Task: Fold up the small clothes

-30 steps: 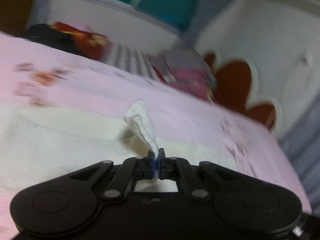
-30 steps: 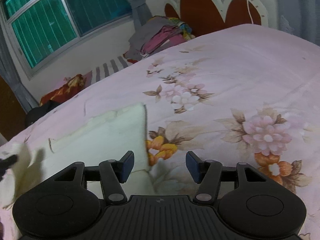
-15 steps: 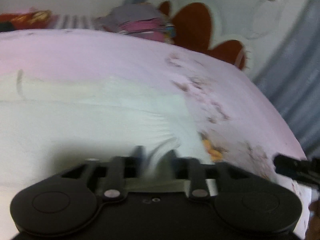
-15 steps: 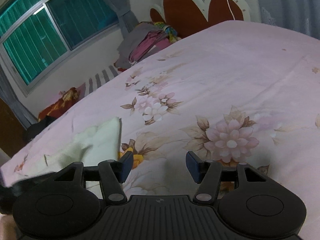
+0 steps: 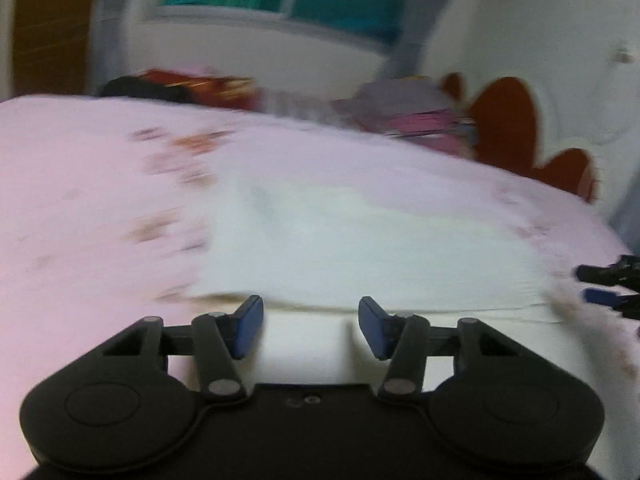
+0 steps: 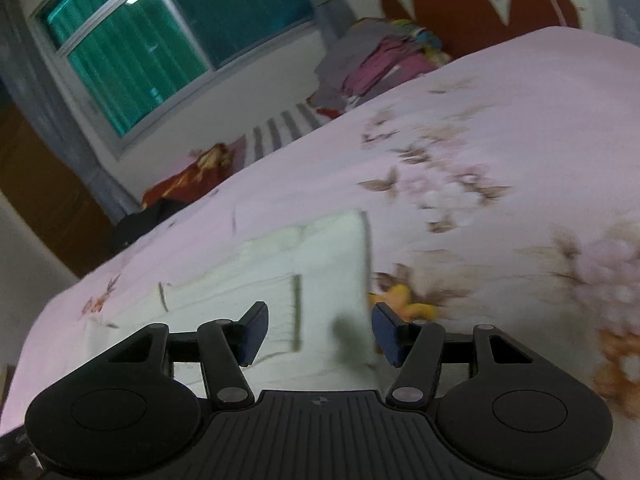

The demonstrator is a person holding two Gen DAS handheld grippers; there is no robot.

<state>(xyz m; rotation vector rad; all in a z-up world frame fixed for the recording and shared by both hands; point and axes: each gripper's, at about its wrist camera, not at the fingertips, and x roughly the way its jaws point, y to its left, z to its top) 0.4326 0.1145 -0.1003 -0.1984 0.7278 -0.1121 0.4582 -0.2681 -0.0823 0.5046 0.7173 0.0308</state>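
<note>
Pink floral bed (image 5: 100,184); cream garment (image 5: 360,248) flat ahead of my left gripper (image 5: 311,326) and right gripper (image 6: 318,332), both half-open, empty; left's jaws just closing slightly.

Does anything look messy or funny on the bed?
Nothing really odd. The white cloth lies flat on the pink bedspread, and both grippers are open and empty. The only messy bit is the heap of clothes by the headboard.
</note>
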